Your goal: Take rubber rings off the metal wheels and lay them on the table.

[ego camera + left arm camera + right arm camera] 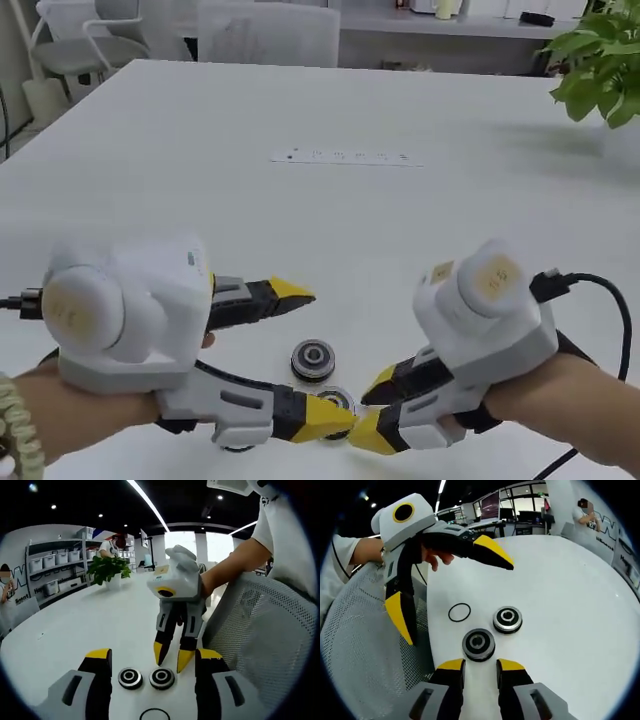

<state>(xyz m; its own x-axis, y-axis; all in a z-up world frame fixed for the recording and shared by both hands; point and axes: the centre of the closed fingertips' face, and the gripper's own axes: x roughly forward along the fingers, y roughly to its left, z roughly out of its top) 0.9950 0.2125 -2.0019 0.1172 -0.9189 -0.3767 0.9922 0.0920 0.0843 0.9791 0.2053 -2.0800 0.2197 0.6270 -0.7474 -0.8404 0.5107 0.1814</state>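
Two small metal wheels lie side by side on the white table (330, 220). One wheel (313, 358) (130, 678) (507, 619) has a silvery rim. The other wheel (337, 400) (162, 678) (478, 644) looks darker round its edge. A loose black rubber ring (459, 612) (154, 714) lies flat beside them. My left gripper (318, 356) (155, 655) (457, 601) is wide open, its jaws straddling both wheels without touching them. My right gripper (370, 410) (481, 665) (171, 656) points at the darker wheel, its tips slightly apart just short of it and holding nothing.
A white power strip (345, 157) lies mid-table. A potted plant (600, 60) stands at the far right corner. Chairs (268, 35) stand beyond the far edge, and a mesh chair (260, 625) is near me. A black cable (610, 300) trails from the right gripper.
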